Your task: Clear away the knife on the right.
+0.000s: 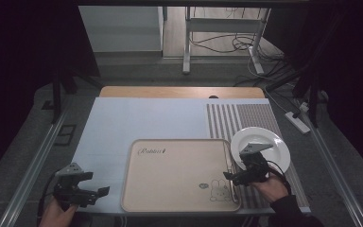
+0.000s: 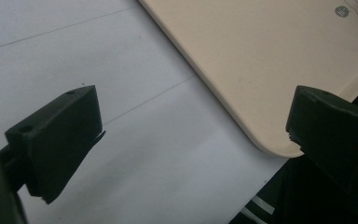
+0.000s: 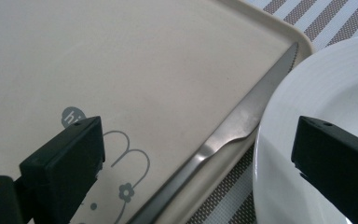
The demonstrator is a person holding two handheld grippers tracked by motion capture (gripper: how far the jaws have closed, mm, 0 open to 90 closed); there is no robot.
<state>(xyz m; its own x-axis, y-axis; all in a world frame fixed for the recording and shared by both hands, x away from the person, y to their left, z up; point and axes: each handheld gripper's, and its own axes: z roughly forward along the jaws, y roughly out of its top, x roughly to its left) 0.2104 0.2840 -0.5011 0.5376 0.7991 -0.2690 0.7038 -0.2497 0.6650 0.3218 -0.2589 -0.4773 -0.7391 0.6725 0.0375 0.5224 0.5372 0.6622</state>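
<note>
Table: one tray [image 1: 170, 179], knife [image 3: 233, 135], plate [image 1: 274, 142].

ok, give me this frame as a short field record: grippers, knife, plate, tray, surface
left gripper: open, nothing between the jaws, over the white sheet near the tray's left corner
right gripper: open, jaws either side of the knife, not gripping it
knife: lying along the tray's right rim, beside the plate
plate: white, empty, on the striped mat, right of the tray
tray: beige, rabbit drawing at one corner, knife on its right rim
</note>
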